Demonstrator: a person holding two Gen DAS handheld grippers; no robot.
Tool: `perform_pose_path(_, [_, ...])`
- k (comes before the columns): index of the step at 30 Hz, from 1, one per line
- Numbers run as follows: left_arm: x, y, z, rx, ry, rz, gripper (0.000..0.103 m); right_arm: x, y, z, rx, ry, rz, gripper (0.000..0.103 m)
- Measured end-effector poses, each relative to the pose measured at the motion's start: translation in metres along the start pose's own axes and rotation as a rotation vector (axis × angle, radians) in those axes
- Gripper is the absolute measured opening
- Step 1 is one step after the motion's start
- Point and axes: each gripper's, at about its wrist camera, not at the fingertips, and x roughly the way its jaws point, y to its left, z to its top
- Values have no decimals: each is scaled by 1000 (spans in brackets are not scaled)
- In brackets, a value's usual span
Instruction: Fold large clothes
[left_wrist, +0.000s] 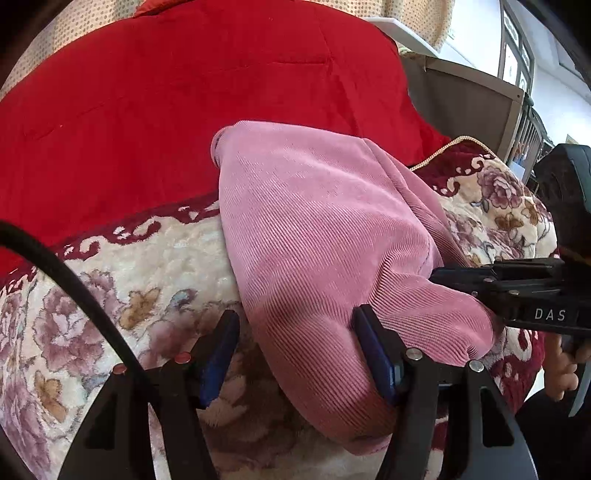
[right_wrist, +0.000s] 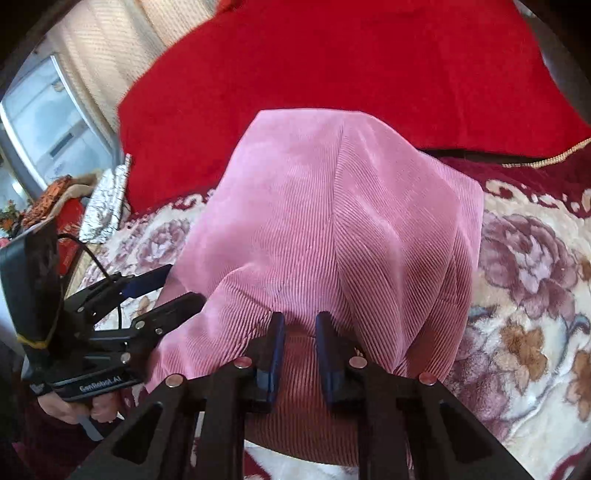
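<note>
A pink corduroy garment (left_wrist: 314, 221) (right_wrist: 332, 221) lies folded and bunched on a floral blanket (left_wrist: 147, 266) (right_wrist: 535, 277). My left gripper (left_wrist: 295, 350) (right_wrist: 170, 290) stands open over the garment's near left edge. One finger rests on the blanket and the other on the pink cloth, and the pads do not press. My right gripper (right_wrist: 300, 347) (left_wrist: 437, 275) comes in from the right in the left wrist view. It is shut on a fold of the pink cloth at the garment's near right side, with the cloth bunched between its blue pads.
A red quilt (left_wrist: 184, 92) (right_wrist: 332, 55) covers the bed behind the garment. A brown bed frame (left_wrist: 461, 103) stands at the far right. A black cable (left_wrist: 74, 284) crosses the lower left. A person's hands (left_wrist: 561, 373) (right_wrist: 70, 406) hold the grippers. Clutter (right_wrist: 66, 195) sits beside the bed.
</note>
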Motion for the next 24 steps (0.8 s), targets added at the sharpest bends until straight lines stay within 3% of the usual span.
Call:
perform_pose_path(2, [11,16,1,-87,34,-20,93,6,-4,1,21,-3,5,19])
perform_pose_path(4, [25,40,-1,-243,97,-148,94,17,-12,1,37,-12,28,19])
perform_pose_path(5, [26,45,-2,-275,103,-186,94,16,-15,1,56,-14,46,19])
perform_pose_path(10, [2,37,3,-218,22,-209,92,-14,-10,-3,33,-55,63,21])
perform_pose_path(14, [-23,40,8,-237,-38,-387,92,-54,-9,-11,30,-124,104,21])
perform_pose_path(16, [-20,31,6,-198,-9,-426,92,-56,-8,-18,6,-92,84,22])
perform_pose_path(18, [1,19,-2,-146,92,-390,96,-38,-12,-28,-2,-8,41,22])
perform_pose_path(21, [27,31,-10,-300,202,-483,102,-20,-16,-34,-13,31,42,22])
perform_pose_path(24, [11,24,-2,-208,120,-403,102,-28,-15,-24,-21,53,50,22])
